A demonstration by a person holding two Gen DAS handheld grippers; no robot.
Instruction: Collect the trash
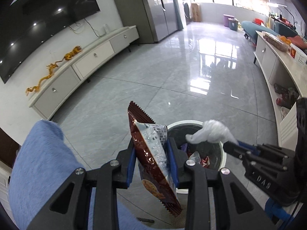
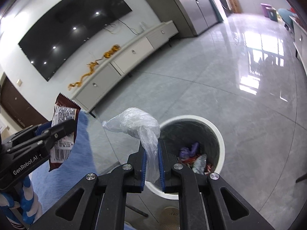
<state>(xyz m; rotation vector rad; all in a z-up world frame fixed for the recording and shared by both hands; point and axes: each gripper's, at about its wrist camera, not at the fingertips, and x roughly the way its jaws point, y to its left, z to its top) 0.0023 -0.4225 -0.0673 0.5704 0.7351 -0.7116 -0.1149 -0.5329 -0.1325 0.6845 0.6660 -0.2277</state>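
My left gripper (image 1: 152, 153) is shut on a brown snack wrapper (image 1: 151, 164) that stands tilted between the blue pads, just at the near side of a white round bin (image 1: 184, 122). My right gripper (image 2: 152, 153) is shut on a crumpled clear plastic bag (image 2: 134, 122), held over the bin's near rim. The bin (image 2: 220, 140) has a dark liner and holds purple, red and silvery scraps (image 2: 191, 153). In the left wrist view the right gripper (image 1: 230, 145) reaches in from the right with the plastic bag (image 1: 211, 132) over the bin. In the right wrist view the left gripper (image 2: 67, 126) holds the wrapper (image 2: 63, 134) at the left.
A blue cloth-covered seat (image 1: 38, 163) lies close on the left. A white TV cabinet (image 1: 86, 63) with a gold dragon figure (image 1: 51, 69) runs along the far wall under a large TV (image 1: 48, 19). A white sideboard (image 1: 268, 57) lines the right. Glossy grey floor tiles (image 1: 172, 72) stretch beyond the bin.
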